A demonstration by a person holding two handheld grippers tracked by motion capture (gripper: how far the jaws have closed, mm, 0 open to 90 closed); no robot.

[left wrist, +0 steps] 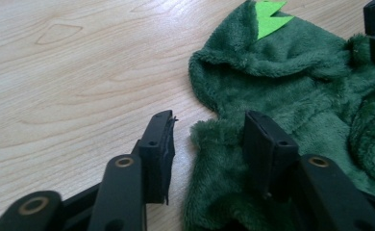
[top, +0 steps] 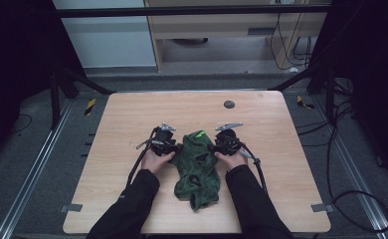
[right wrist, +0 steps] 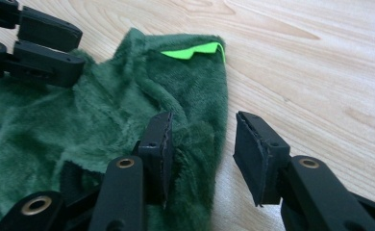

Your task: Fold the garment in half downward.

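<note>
A dark green fleece garment [top: 198, 169] lies crumpled in the middle of the wooden table [top: 127, 119], with a bright green felt piece [top: 200, 134] at its far end. My left gripper [top: 178, 148] is at the garment's left edge and my right gripper [top: 212, 147] at its right edge. In the left gripper view the left gripper [left wrist: 209, 139] is open, straddling the fleece hem [left wrist: 214, 132]; one jaw rests over the cloth, the other over bare wood. In the right gripper view the right gripper [right wrist: 205, 144] is open astride the opposite edge [right wrist: 195, 139] in the same way.
A small dark round mark [top: 229, 104] sits near the table's far edge. Grey tape tabs [top: 71, 207] mark the near corners. Cables [top: 351, 199] trail on the floor to the right. Bare wood surrounds the garment on all sides.
</note>
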